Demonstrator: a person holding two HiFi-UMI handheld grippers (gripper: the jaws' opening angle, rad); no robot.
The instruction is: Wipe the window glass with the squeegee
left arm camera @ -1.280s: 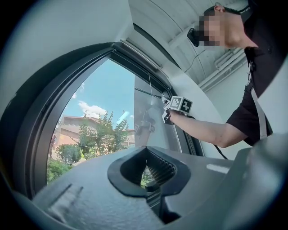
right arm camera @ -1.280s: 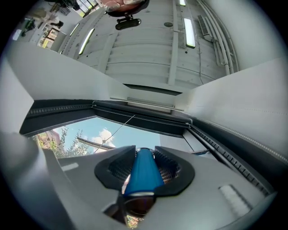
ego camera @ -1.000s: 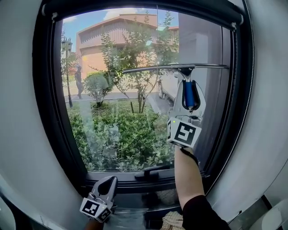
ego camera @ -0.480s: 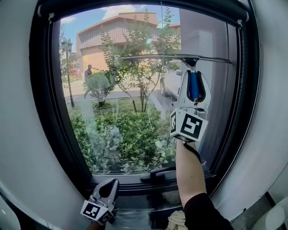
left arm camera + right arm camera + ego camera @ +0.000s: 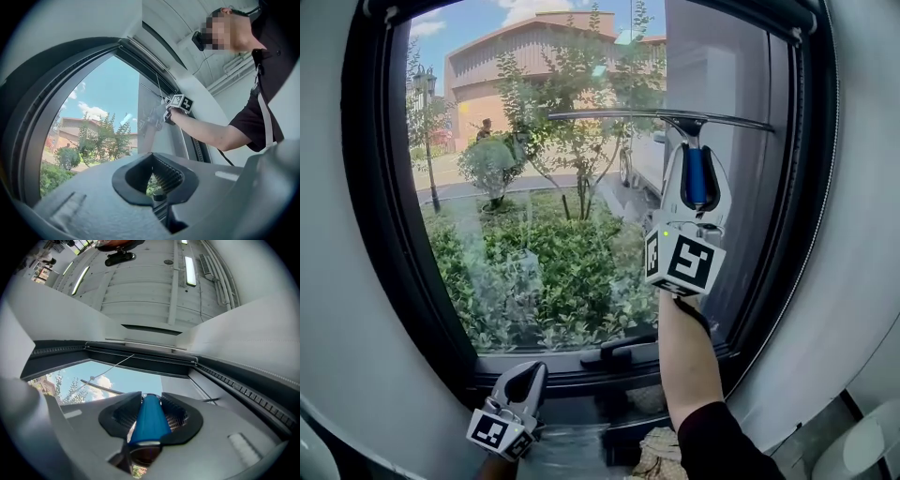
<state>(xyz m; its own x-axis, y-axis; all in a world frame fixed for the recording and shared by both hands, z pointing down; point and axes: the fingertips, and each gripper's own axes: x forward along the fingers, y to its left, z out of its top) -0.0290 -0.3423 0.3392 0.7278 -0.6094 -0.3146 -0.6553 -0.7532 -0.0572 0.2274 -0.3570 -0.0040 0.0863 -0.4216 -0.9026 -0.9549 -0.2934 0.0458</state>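
Observation:
The squeegee's thin blade [image 5: 656, 115] lies level across the upper right of the window glass [image 5: 534, 187]. Its blue handle [image 5: 696, 178] points down into my right gripper [image 5: 694, 192], which is shut on it, arm raised. In the right gripper view the blue handle [image 5: 149, 420] fills the gap in my right gripper [image 5: 150, 404], and the blade [image 5: 101, 386] shows against the sky. My left gripper [image 5: 520, 382] hangs low below the sill, shut and holding nothing. The left gripper [image 5: 157, 176] looks up along the window toward the raised right gripper [image 5: 180, 103].
A thick black frame [image 5: 384, 234] rings the glass, with a black window handle [image 5: 619, 350] on the bottom rail. A blind cord [image 5: 112, 366] hangs at the top. Grey wall flanks both sides. A crumpled cloth [image 5: 661, 459] lies below the sill.
The right gripper has carried the squeegee a little higher on the glass, and the head view has shifted with it. The left gripper has stayed low by the sill.

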